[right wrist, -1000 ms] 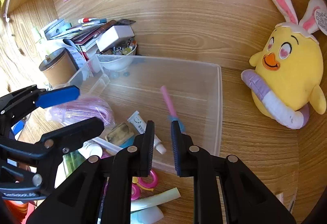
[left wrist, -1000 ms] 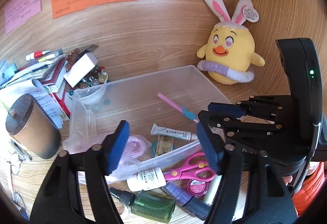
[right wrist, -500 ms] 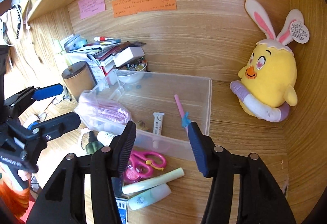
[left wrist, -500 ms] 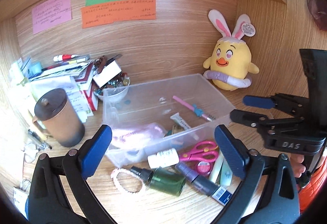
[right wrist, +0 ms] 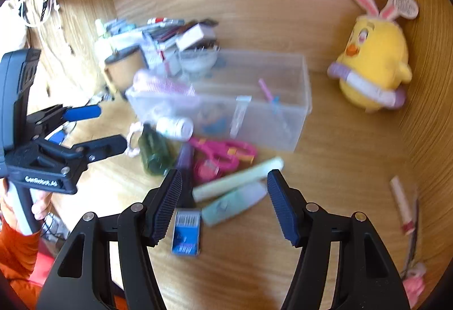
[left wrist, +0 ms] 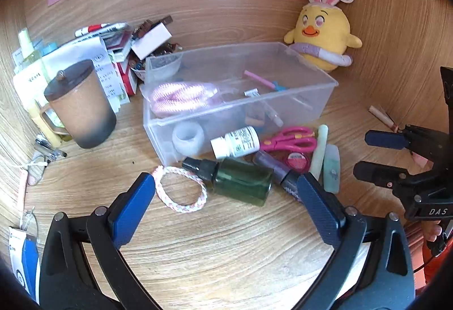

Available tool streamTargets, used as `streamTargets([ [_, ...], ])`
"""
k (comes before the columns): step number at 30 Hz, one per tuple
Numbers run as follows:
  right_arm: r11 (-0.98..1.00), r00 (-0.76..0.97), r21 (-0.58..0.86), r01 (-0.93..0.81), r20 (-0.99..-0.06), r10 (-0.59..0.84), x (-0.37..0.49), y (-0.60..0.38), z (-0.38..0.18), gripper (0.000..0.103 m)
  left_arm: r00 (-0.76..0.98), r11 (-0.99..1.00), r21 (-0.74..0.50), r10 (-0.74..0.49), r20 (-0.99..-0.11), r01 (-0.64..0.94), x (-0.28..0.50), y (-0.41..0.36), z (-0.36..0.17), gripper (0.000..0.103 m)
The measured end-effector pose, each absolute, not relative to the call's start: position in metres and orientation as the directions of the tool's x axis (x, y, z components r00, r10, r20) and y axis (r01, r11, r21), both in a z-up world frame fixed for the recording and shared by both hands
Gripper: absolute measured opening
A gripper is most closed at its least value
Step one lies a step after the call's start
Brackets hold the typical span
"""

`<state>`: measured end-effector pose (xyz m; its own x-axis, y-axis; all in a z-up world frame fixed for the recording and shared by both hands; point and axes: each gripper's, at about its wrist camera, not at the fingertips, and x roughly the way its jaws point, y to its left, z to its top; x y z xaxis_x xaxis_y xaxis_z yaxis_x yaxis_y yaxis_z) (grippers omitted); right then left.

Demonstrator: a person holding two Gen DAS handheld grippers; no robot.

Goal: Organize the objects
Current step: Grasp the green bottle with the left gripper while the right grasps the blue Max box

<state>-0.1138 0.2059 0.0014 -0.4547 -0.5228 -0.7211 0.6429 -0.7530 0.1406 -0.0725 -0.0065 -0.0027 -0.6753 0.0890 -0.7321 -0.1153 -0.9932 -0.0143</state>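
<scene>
Both claws are spread wide and hold nothing. The left claw [left wrist: 226, 197] sits at the bottom of its frame above a pink-and-white braided bracelet [left wrist: 181, 189] and a green bottle [left wrist: 240, 181] lying on the desk [left wrist: 226, 239]. The clear plastic box [left wrist: 311, 109] fills the centre, with a pink rope [left wrist: 181, 95] bundled in its left end. Along its front wall lie a white bottle [left wrist: 236, 141] and pink scissors [left wrist: 291, 139]. The right claw [right wrist: 225, 197] hangs over a pale green tube [right wrist: 237, 180], though that view is blurred. A yellow plush chick [left wrist: 321, 32] sits at upper right.
</scene>
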Motion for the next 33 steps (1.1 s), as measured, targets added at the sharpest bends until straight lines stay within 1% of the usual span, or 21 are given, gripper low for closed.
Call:
streamTargets([
  [4, -0.753, -0.409, 0.185, 0.632, -0.745, -0.526, -0.104, 0.211, -0.018, 0.059, -0.631, -0.992, -0.034, 0.106, -0.769, -0.125, -0.075, -0.001, -0.024, 0.102],
  [7, -0.753, -0.381, 0.222, 0.620, -0.753, -0.536, -0.100, 0.215, -0.030, 0.059, -0.619, -0.993, -0.043, 0.100, -0.779, -0.107, -0.078, -0.001, -0.034, 0.102],
  [10, -0.749, -0.362, 0.248, 0.615, -0.755, -0.547, -0.095, 0.215, -0.039, 0.059, -0.629, -0.995, -0.055, 0.099, -0.771, -0.088, -0.081, -0.003, -0.035, 0.102],
  [13, -0.752, -0.377, 0.212, 0.624, -0.762, -0.527, -0.089, 0.207, -0.043, 0.059, -0.658, -0.996, -0.052, 0.087, -0.748, -0.073, -0.084, -0.003, -0.031, 0.101],
  [14, -0.753, -0.388, 0.193, 0.629, -0.761, -0.519, -0.087, 0.204, -0.043, 0.059, -0.666, -0.996, -0.049, 0.086, -0.741, -0.074, -0.084, -0.002, -0.030, 0.097],
  [15, -0.752, -0.393, 0.180, 0.635, -0.762, -0.514, -0.085, 0.201, -0.043, 0.058, -0.668, -0.996, -0.046, 0.088, -0.739, -0.081, -0.085, -0.001, -0.029, 0.091],
  [16, -0.750, -0.397, 0.170, 0.639, -0.762, -0.511, -0.084, 0.198, -0.044, 0.058, -0.665, -0.995, -0.041, 0.092, -0.741, -0.091, -0.086, 0.001, -0.030, 0.088],
  [17, -0.747, -0.399, 0.162, 0.644, -0.763, -0.509, -0.082, 0.195, -0.044, 0.055, -0.663, -0.995, -0.036, 0.091, -0.743, -0.097, -0.087, 0.003, -0.031, 0.084],
  [19, -0.748, -0.418, 0.126, 0.651, -0.764, -0.491, -0.079, 0.188, -0.045, 0.050, -0.658, -0.994, -0.026, 0.087, -0.748, -0.102, -0.090, 0.005, -0.036, 0.079],
  [20, -0.750, -0.430, 0.103, 0.653, -0.765, -0.479, -0.078, 0.185, -0.045, 0.046, -0.652, -0.994, -0.024, 0.087, -0.753, -0.105, -0.091, 0.006, -0.038, 0.073],
  [21, -0.749, -0.437, 0.088, 0.657, -0.765, -0.473, -0.077, 0.183, -0.045, 0.044, -0.646, -0.994, -0.025, 0.090, -0.758, -0.108, -0.092, 0.006, -0.040, 0.065],
  [23, -0.749, -0.447, 0.074, 0.658, -0.763, -0.468, -0.076, 0.181, -0.046, 0.033, -0.636, -0.993, -0.034, 0.099, -0.765, -0.114, -0.093, 0.006, -0.042, 0.058],
  [24, -0.750, -0.452, 0.066, 0.658, -0.762, -0.464, -0.076, 0.180, -0.046, 0.028, -0.640, -0.993, -0.041, 0.105, -0.761, -0.114, -0.092, 0.005, -0.041, 0.058],
  [25, -0.750, -0.454, 0.062, 0.659, -0.762, -0.462, -0.076, 0.179, -0.046, 0.025, -0.646, -0.992, -0.049, 0.112, -0.755, -0.115, -0.091, 0.004, -0.040, 0.058],
  [33, -0.755, -0.457, 0.093, 0.649, -0.746, -0.485, -0.077, 0.186, -0.040, 0.025, -0.683, -0.993, -0.053, 0.114, -0.721, -0.109, -0.074, -0.002, -0.029, 0.057],
])
